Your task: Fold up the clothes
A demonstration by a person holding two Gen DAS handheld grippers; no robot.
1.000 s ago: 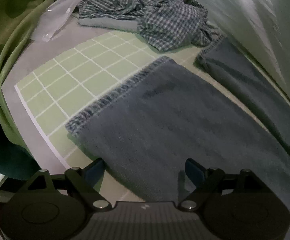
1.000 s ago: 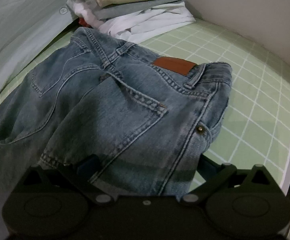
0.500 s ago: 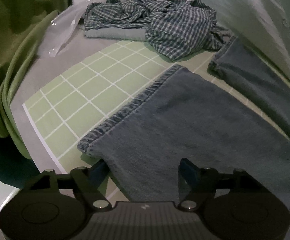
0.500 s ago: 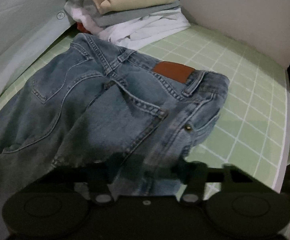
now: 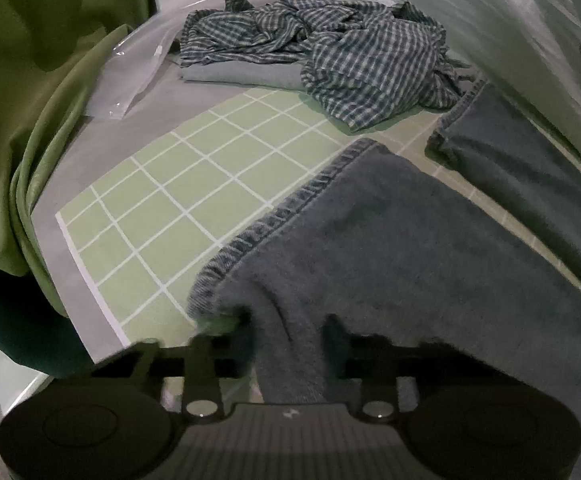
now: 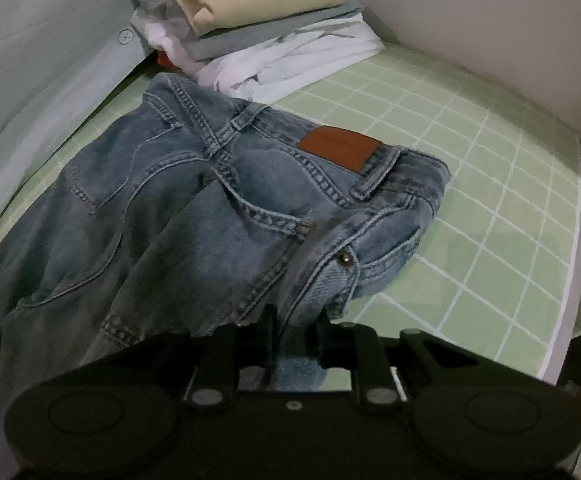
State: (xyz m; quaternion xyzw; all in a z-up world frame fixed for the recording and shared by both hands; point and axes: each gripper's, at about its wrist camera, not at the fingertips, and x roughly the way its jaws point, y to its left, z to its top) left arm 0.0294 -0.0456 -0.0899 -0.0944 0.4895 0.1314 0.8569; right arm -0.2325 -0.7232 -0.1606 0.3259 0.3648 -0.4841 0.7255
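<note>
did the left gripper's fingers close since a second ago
Yes. The left gripper had its fingers spread either side of the jeans leg; now they pinch a bunched fold beside the hem, over the green grid mat.

My jeans point(image 6: 194, 216) are coarse, matt denim with a smooth brown leather-look patch point(image 6: 340, 148). The green grid mat point(image 5: 178, 200) looks smooth and matt. Far off lie a soft woven plaid shirt point(image 5: 354, 60) and a glossy clear plastic bag point(image 5: 130, 76).

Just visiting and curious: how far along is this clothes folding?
Done: a folded stack sits at the far end. In hand: the jeans, with the right gripper pinching the waist and the left gripper a leg near its hem. Left: the crumpled checked shirt.
</note>
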